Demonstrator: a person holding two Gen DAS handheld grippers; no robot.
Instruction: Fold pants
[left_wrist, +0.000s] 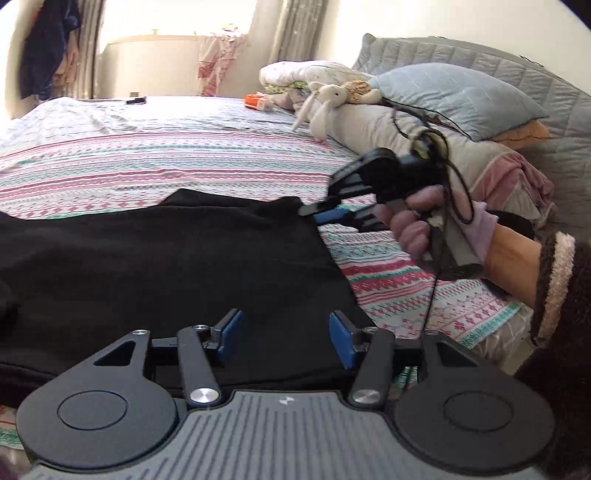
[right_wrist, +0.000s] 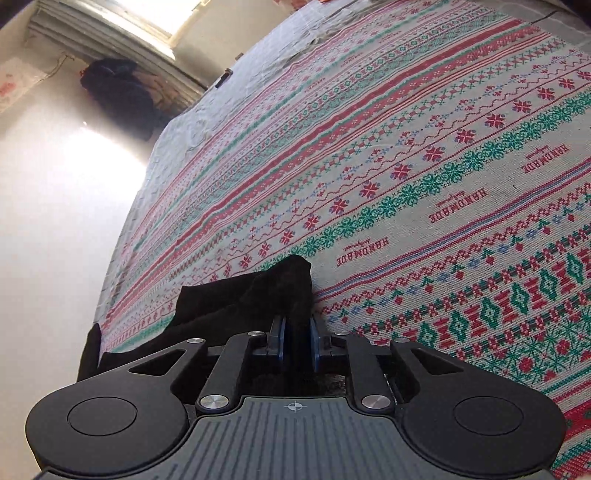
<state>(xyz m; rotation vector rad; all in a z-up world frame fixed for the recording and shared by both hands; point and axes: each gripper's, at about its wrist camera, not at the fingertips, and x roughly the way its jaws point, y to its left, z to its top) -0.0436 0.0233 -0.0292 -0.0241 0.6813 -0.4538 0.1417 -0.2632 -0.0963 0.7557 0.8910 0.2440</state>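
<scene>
Black pants (left_wrist: 166, 266) (flat) below plush toy (left_wrist: 325, 101).

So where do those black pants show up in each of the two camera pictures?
Left wrist view: the black pants spread across the middle and left, above the open left gripper.
Right wrist view: only a bunched corner of the pants shows, low and centre, with cloth between the pads of the right gripper.
Shared landmark: the striped patterned bedspread under the pants in both.
</scene>
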